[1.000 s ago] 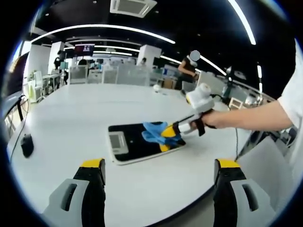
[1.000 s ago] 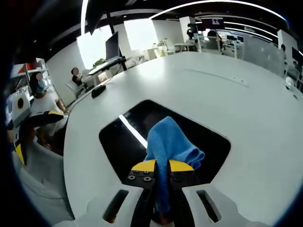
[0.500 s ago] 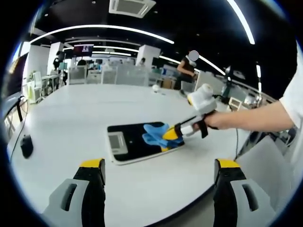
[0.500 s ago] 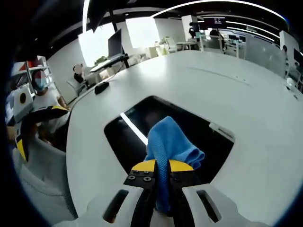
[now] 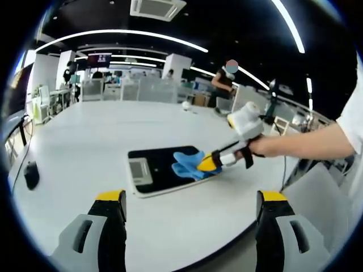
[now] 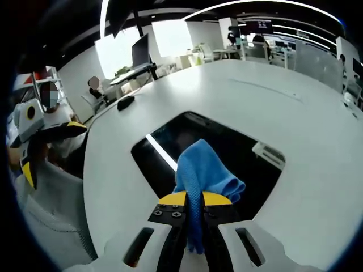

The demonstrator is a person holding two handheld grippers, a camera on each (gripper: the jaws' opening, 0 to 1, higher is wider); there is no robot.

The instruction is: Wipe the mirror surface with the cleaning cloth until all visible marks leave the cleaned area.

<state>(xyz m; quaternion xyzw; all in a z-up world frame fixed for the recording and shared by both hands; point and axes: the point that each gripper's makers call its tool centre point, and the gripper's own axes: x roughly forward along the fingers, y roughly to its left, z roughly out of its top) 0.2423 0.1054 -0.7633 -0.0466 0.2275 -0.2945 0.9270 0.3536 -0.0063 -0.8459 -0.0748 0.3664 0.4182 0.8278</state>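
Mouse (image 5: 32, 174) far left on table (image 5: 85, 136), nothing blocking. My right tool (image 6: 194, 199) clamps cloth (image 6: 203, 170), shifted right across mirror (image 5: 161, 170); left tool (image 5: 190, 207) wide open, empty.

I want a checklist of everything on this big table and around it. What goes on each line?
Surface: white table, broad and mostly bare.
Job's things: mirror lying flat, reflecting dark ceiling; blue cleaning cloth resting on it.
Clutter: dark mouse-like object near the table edge; small white object at the far side.
Grippers: right hand-held gripper shut on the cloth; left hand-held gripper open, holding nothing.
Cables: thin cable running by the dark object.
Surroundings: open office with desks, ceiling light strips, people in the background.
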